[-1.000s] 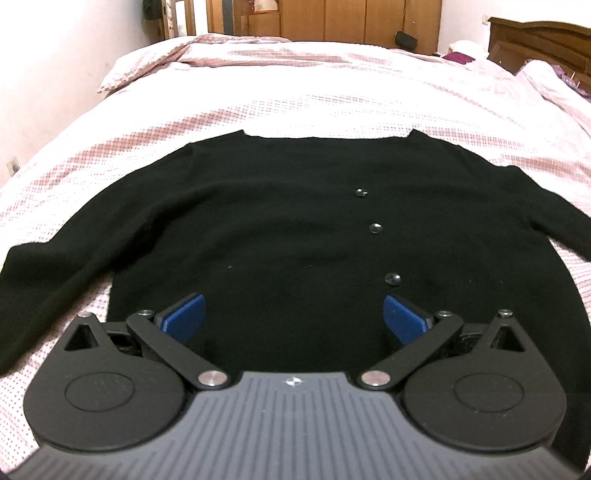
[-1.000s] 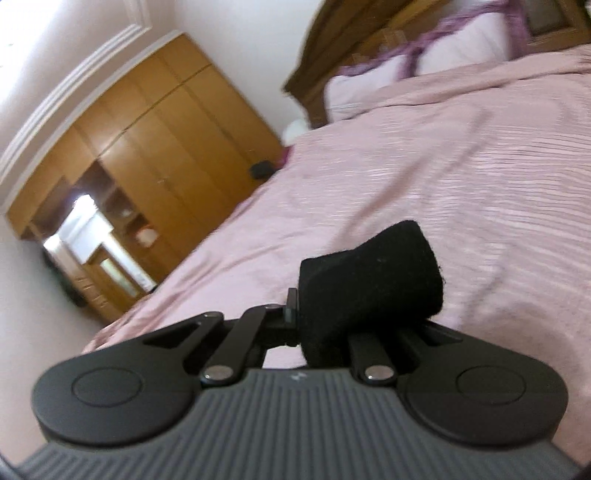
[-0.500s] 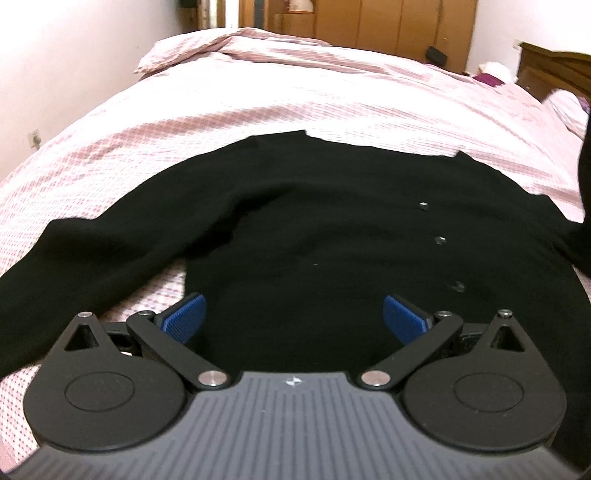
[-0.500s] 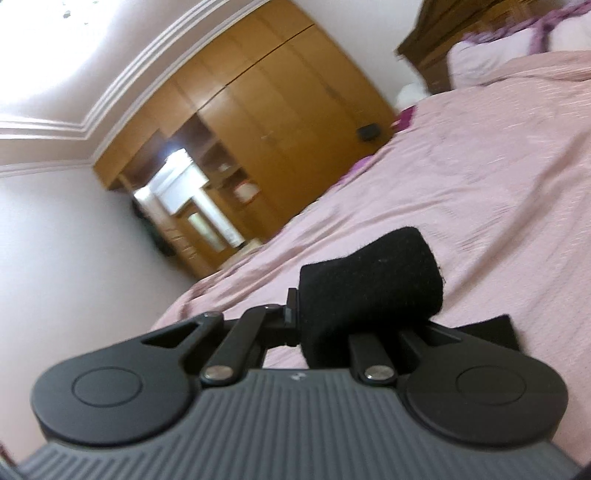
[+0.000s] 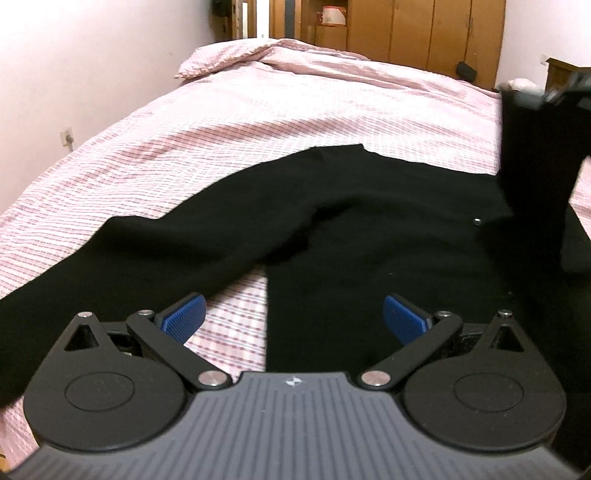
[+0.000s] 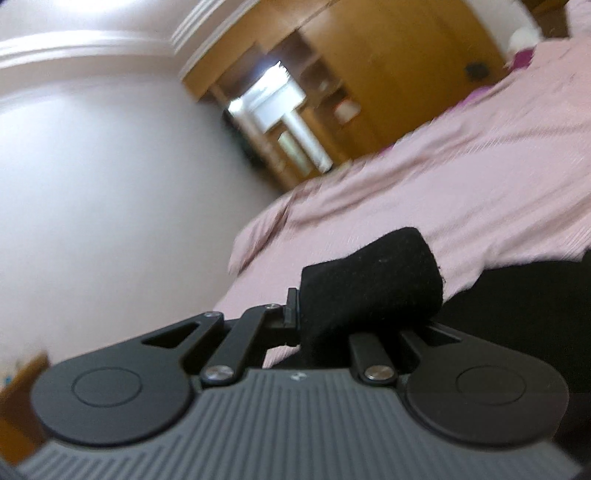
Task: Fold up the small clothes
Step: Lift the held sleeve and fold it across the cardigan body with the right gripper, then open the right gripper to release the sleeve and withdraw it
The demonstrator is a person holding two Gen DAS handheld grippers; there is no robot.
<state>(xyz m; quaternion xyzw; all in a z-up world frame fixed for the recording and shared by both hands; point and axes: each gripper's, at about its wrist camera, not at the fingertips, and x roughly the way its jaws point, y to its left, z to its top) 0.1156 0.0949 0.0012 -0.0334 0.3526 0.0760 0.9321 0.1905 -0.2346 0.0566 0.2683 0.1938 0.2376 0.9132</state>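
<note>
A black buttoned cardigan [image 5: 369,236] lies flat on the pink striped bed [image 5: 258,122]. Its left sleeve [image 5: 110,266] stretches out to the lower left. My left gripper [image 5: 291,317] is open and empty, with blue pads, low over the cardigan's hem edge. My right gripper [image 6: 369,291] is shut on the cuff of the right sleeve [image 6: 373,273]. In the left wrist view that sleeve [image 5: 535,166] hangs lifted at the far right, above the cardigan's body.
A white wall [image 5: 74,55] runs along the bed's left side. Wooden wardrobes [image 5: 406,33] stand beyond the bed's far end. A bunched duvet fold [image 5: 258,55] lies at the far end.
My right gripper has carried the sleeve up and across toward the cardigan's body; it now hangs in the left wrist view. My left gripper has shifted left along the hem.
</note>
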